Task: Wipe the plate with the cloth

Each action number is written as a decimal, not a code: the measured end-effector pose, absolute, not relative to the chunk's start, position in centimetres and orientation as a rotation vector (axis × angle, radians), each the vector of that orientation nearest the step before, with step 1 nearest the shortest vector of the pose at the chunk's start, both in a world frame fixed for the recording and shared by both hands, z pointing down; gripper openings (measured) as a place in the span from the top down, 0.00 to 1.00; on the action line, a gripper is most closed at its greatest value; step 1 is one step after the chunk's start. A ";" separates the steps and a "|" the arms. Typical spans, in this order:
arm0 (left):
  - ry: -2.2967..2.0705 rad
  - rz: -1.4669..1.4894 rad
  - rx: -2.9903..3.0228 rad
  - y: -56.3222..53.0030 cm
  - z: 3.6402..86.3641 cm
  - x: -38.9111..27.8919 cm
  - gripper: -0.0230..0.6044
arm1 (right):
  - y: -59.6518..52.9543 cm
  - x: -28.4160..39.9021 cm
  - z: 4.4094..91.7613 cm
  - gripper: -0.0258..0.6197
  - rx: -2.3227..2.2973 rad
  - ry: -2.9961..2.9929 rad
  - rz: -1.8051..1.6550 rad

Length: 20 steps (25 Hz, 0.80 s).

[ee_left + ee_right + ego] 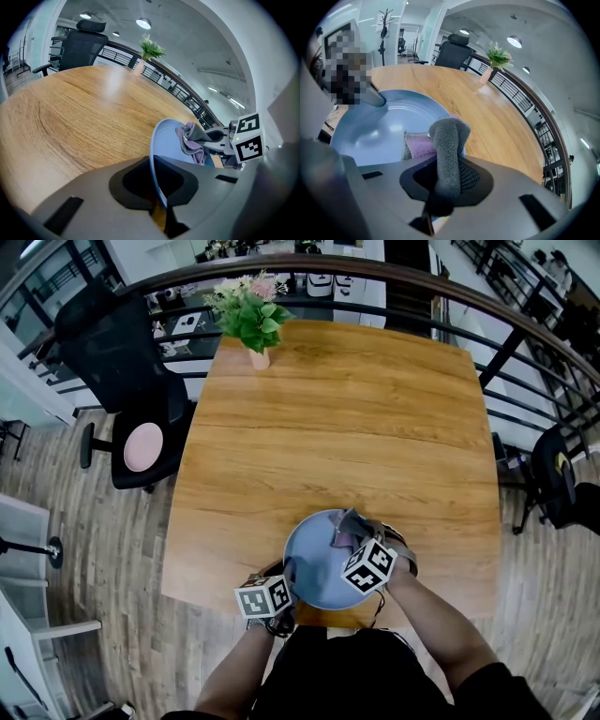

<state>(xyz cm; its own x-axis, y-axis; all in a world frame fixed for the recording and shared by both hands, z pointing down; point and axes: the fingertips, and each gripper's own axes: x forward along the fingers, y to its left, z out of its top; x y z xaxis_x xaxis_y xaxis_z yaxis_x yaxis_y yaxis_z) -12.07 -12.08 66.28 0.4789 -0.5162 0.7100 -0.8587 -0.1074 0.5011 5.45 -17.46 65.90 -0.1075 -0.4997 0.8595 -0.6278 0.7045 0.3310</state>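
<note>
At the near edge of the wooden table (337, 427), close to the person's body, a round pale blue plate (314, 570) is seen. Its left rim is clamped by the left gripper (289, 573); in the left gripper view the thin edge of the plate (166, 140) is shown running straight between the two dark jaws of the left gripper (157, 187), which are closed tightly on it. A cloth (352, 524), grey on one side and purple on the other, is held by the right gripper (345, 536) over the right part of the plate. In the right gripper view a grey fold of the cloth (447, 145) is pinched between the jaws of the right gripper (443, 187), with its purple side laid against the blue surface of the plate (379, 126). From the left gripper view, the bunched cloth (192, 138) is seen pressed on the plate's inner face by the right gripper (209, 136). At the far edge of the table a small potted plant (251, 310) is placed, well apart from the plate. A black office chair (122, 362) with a pink cushion (142, 446) is stood at the table's left side, and a dark railing (525, 324) is curved behind the table
</note>
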 end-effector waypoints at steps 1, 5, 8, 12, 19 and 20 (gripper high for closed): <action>-1.166 0.447 1.769 -12.1 66.3 -12.0 0.90 | -17.4 5.8 65.8 0.85 0.903 -1.752 0.137; -1.176 0.454 1.764 -12.0 66.2 -12.1 0.90 | -17.3 6.5 65.2 0.85 0.929 -1.749 0.141; -1.185 0.458 1.766 -12.0 66.2 -12.2 0.90 | -17.4 7.1 64.2 0.85 0.990 -1.760 0.156; -1.173 0.448 1.772 -11.8 66.2 -11.9 0.90 | -17.3 8.1 62.6 0.85 1.084 -1.774 0.158; -1.182 0.453 1.778 -11.7 66.0 -11.9 0.90 | -16.3 7.3 60.2 0.85 1.213 -1.987 0.402; -1.178 0.451 1.777 -11.8 66.0 -11.8 0.90 | -16.0 6.8 60.2 0.85 1.212 -2.025 0.464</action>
<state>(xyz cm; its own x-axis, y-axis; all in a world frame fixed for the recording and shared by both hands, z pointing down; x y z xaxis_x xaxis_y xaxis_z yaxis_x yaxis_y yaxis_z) -11.80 -11.76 66.01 0.4736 -0.5232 0.7085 -0.8625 -0.1124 0.4935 6.83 -15.96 60.23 -0.2987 -0.6089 0.7349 -0.8681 0.4932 0.0558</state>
